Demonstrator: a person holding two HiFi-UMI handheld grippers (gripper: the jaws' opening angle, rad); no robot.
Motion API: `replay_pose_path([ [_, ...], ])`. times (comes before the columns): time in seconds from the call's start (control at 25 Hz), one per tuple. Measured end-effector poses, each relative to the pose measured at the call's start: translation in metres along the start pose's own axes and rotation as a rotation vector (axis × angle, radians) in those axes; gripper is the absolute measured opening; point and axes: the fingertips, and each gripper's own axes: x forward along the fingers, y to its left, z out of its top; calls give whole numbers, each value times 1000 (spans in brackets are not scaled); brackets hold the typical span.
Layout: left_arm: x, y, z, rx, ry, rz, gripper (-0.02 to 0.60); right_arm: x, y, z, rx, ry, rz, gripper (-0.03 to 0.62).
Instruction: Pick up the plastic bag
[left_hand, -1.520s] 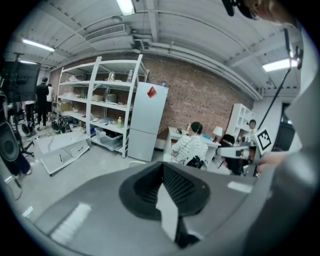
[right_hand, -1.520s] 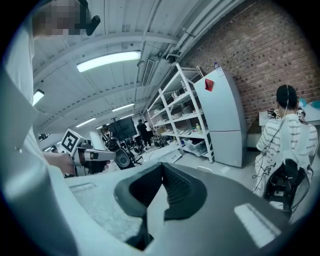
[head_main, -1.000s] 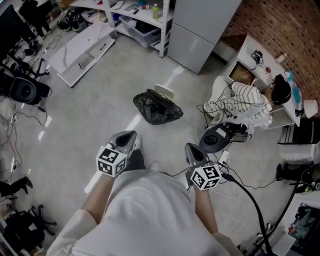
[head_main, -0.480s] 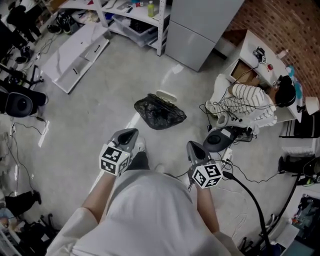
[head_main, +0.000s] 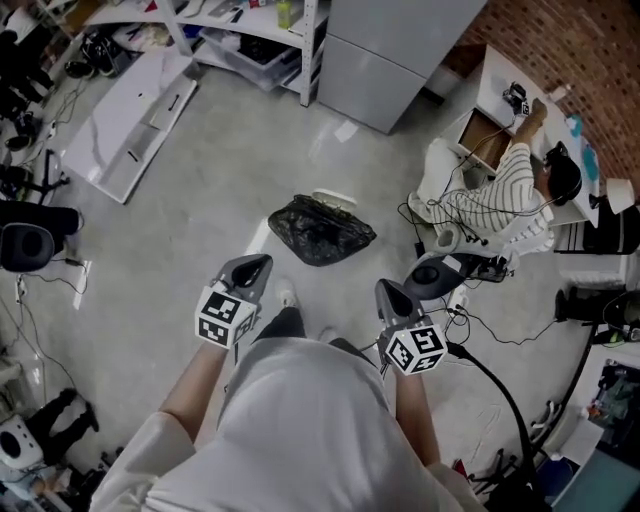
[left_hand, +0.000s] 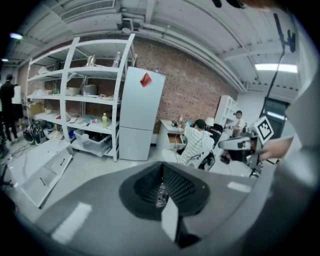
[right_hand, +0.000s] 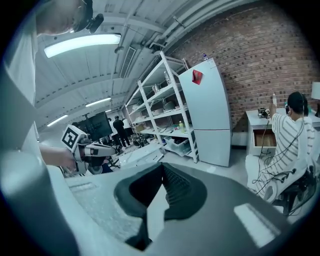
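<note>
Two tools are being held out ahead of the person, both pointing forward and down over the concrete floor (head_main: 200, 220). The left tool (head_main: 256, 264) is sitting fully closed: in the left gripper view its jaws are meeting along their length and are gripping nothing. The right tool (head_main: 384, 288) is in the same condition, with its jaws pressed together and nothing held.

The black plastic bag (head_main: 322, 232) is lying crumpled on the floor ahead of both tools. It is well apart from them and is sitting roughly between the lines along which they are pointing. A small white object (head_main: 333, 198) is lying just beside the bag's far edge.

Beyond the bag, a pale refrigerator (head_main: 395, 45) is standing next to a white shelf rack (head_main: 240, 25). A long white panel (head_main: 135, 110) is lying flat on the floor to the left. To the right, a seated person in a striped top (head_main: 495, 195) is leaning toward a white tabletop (head_main: 505, 80). A black cable (head_main: 500, 390) is trailing from the right tool across the floor.
</note>
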Motion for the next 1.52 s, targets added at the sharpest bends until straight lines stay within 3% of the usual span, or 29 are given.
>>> replay_pose_path([
  [0.24,8,41,6,23,23,-38,3,39,10,9,-20,16,-33,2],
  [0.6,22,65,1,15,49,-82,3,69,14,12,-12,45,-60,2],
  [1.16,61,46,-16,9,96,-34,3,73,-38,-8,-19,112,-15,2],
  [1.52,117,31,-51,13,141,-8,3,99,-82,-51,-34,184,57,2],
])
